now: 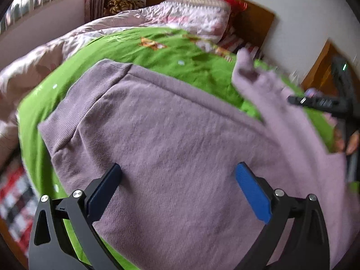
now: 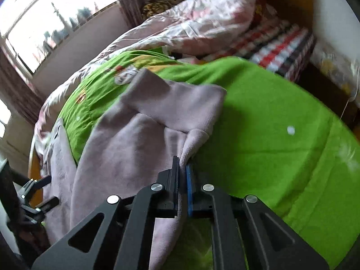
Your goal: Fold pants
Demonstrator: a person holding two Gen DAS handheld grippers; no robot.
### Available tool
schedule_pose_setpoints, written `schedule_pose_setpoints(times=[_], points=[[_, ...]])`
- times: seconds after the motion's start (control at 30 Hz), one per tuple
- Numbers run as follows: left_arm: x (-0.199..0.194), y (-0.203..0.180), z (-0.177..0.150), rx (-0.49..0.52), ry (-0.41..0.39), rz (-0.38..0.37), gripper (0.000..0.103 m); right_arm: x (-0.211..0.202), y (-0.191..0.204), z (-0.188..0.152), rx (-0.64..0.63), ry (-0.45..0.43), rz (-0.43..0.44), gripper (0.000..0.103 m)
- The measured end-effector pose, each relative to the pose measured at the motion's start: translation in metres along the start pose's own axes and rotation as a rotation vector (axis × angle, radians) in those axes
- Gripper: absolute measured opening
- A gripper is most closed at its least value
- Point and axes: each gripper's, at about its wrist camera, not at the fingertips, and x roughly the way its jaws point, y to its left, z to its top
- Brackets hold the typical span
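— Nearest us, the right gripper (image 2: pixel 182 168) is pinching a bunched fold of the pants (image 2: pixel 126 157), jaws nearly together on the cloth.

— And the left gripper (image 1: pixel 177 175)?

— It is hovering wide apart, gripping nothing, over the lilac pants spread across the green blanket (image 2: pixel 270 135) (soft, light, floppy fleece). Farther off, the ribbed waistband (image 1: pixel 74 103) is looking like the firmest hold.

Pants (image 1: pixel 171 121) lying on a blanket (image 1: pixel 171 60) on the bed, quilt (image 1: pixel 193 13) behind the blanket, window (image 2: pixel 51 22) to the left, headboard (image 1: pixel 256 20) behind the quilt
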Motion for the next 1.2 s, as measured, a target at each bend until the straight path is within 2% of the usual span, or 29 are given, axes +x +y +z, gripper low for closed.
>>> schedule_pose_setpoints(times=[0.1,0.2,0.27,0.4,0.47,0.6,0.7,0.83,1.0,1.1,1.13,1.17,1.2], points=[[-0.008,0.015,0.0,-0.069,-0.039,-0.099,0.092,-0.02,0.035,0.013,-0.084,-0.062,-0.018,0.007],[-0.02,0.024,-0.002,-0.102,-0.075,-0.206,0.091,-0.036,0.069,0.022,-0.159,-0.108,-0.025,0.007],[-0.03,0.031,-0.004,-0.12,-0.098,-0.221,0.092,-0.044,0.1,0.027,-0.211,-0.129,-0.001,0.007],[-0.056,0.051,-0.009,-0.148,-0.138,-0.172,0.094,-0.045,0.153,0.031,-0.27,-0.147,0.073,0.007],[-0.071,0.064,-0.014,-0.153,-0.153,-0.1,0.097,-0.038,0.185,0.027,-0.31,-0.14,0.111,0.007],[-0.093,0.092,-0.024,-0.165,-0.164,-0.016,0.098,-0.012,0.242,0.017,-0.372,-0.096,0.175,0.007],[-0.105,0.112,-0.033,-0.181,-0.166,0.024,0.098,0.014,0.276,0.003,-0.409,-0.043,0.174,0.007],[-0.114,0.13,-0.041,-0.202,-0.165,0.04,0.098,0.051,0.292,-0.018,-0.416,0.037,0.138,0.007],[-0.114,0.133,-0.046,-0.203,-0.157,0.049,0.098,0.069,0.29,-0.029,-0.399,0.073,0.122,0.008],[-0.108,0.127,-0.044,-0.196,-0.15,0.053,0.098,0.075,0.288,-0.029,-0.378,0.095,0.166,0.02],[-0.106,0.124,-0.043,-0.189,-0.145,0.057,0.098,0.075,0.287,-0.028,-0.375,0.096,0.186,0.027],[-0.103,0.121,-0.042,-0.183,-0.142,0.061,0.098,0.075,0.286,-0.027,-0.372,0.106,0.231,0.038],[-0.101,0.116,-0.04,-0.171,-0.137,0.066,0.098,0.073,0.285,-0.026,-0.368,0.114,0.271,0.063]])
